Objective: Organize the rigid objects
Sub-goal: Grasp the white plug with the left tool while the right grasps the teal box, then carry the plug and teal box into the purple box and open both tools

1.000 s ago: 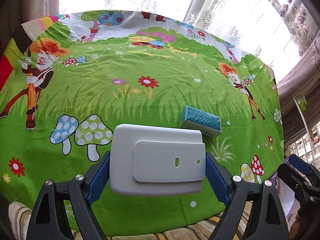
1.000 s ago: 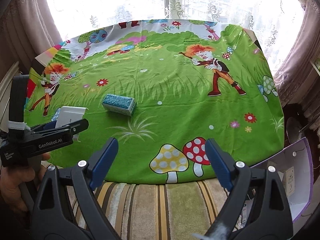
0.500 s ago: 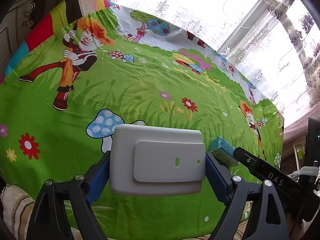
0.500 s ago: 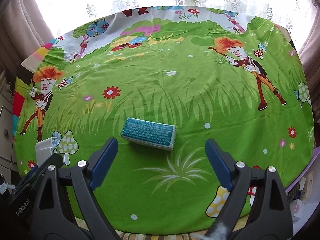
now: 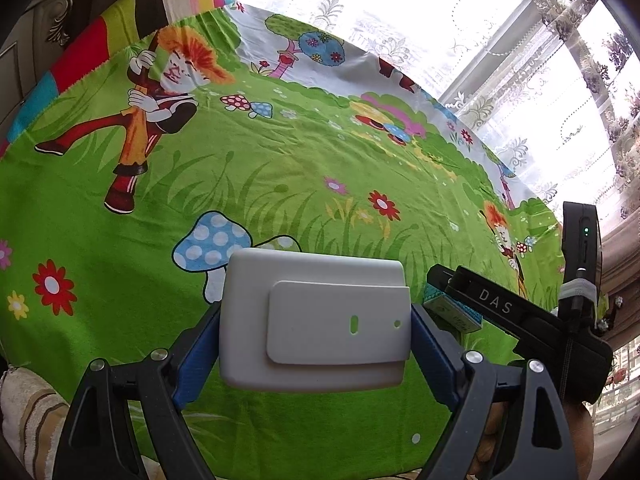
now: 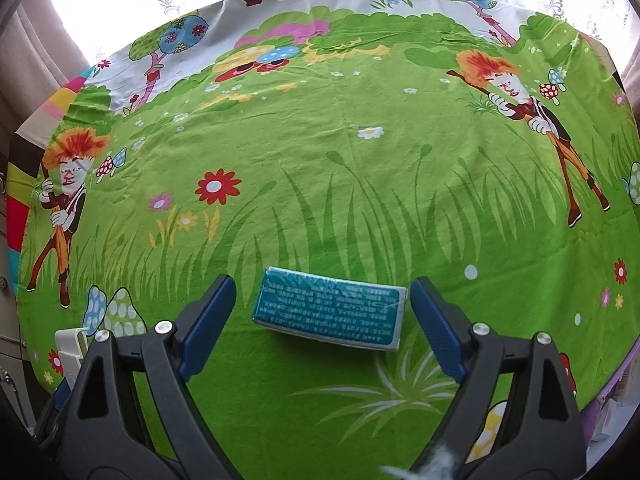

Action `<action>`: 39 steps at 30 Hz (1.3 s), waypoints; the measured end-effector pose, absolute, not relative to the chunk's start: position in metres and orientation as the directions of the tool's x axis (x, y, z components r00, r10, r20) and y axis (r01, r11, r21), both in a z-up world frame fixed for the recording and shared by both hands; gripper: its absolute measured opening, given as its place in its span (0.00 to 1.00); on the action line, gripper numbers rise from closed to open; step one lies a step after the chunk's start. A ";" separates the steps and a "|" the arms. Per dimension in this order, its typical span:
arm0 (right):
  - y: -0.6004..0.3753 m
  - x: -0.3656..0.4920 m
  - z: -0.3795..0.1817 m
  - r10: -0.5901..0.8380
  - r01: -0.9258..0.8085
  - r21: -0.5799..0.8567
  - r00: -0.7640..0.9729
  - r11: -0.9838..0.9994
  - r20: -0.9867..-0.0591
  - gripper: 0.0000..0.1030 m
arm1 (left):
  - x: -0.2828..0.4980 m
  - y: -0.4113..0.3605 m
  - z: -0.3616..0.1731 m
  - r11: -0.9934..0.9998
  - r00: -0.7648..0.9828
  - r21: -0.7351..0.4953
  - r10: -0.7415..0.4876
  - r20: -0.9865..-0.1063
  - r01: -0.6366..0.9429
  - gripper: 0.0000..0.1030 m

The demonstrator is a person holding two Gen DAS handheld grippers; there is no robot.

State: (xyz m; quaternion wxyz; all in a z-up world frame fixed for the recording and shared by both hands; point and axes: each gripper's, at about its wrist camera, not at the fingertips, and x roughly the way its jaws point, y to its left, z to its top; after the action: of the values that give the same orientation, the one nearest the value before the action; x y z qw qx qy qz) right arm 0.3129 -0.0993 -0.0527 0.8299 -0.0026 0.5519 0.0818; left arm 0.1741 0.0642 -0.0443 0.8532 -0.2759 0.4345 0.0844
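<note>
the left gripper (image 5: 316,334) has its blue pads (image 5: 197,350) pressed against both short sides of a white plastic case (image 5: 314,322), holding it level above the cloth with its raised lid panel facing the camera. the case fills the whole span between the fingers. a sliver of the same case (image 6: 71,346) shows at the lower left edge of the right wrist view.

the right gripper (image 6: 322,328) has its fingers spread wide, one pad (image 6: 208,324) on each side of a teal box (image 6: 330,307) without touching it. the box lies flat on the cloth, its long side running across the gap between the fingers, printed face up. in the left wrist view only a corner of the teal box (image 5: 454,316) shows, just right of the white case, partly hidden by the black body of the right gripper (image 5: 516,316), which reaches in from the right and is marked "das".

both grippers point forward and down over the near edge of the table. a green cartoon tablecloth (image 6: 360,168) with grass, mushrooms, flowers and orange-haired figures covers the table. lace curtains (image 5: 500,40) hang over a bright window beyond its far edge, and striped fabric (image 5: 28,412) shows at the lower left of the left view.
</note>
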 end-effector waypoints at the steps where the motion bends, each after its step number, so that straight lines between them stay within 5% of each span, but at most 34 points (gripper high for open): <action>1: -0.100 0.314 -0.055 0.124 -0.137 0.077 0.378 0.988 -0.917 0.87 | 0.174 0.064 -0.045 0.835 0.607 -0.395 -0.096 -0.789 -0.382 0.86; 3: -0.101 0.314 -0.059 0.115 -0.138 0.068 0.370 0.988 -0.922 0.75 | 0.175 0.063 -0.045 0.838 0.605 -0.391 -0.094 -0.790 -0.380 0.86; 39: -0.201 0.171 0.041 0.176 -0.144 0.110 0.609 0.983 -0.774 0.75 | 0.148 -0.001 0.001 0.937 0.682 -0.277 -0.061 -0.729 -0.213 0.86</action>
State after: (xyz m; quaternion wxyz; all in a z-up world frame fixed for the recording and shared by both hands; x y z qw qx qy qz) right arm 0.1712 -0.2010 0.0411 0.8966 0.0183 0.4333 0.0892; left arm 0.1484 -0.0008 0.0006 0.9007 -0.1725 0.3965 0.0421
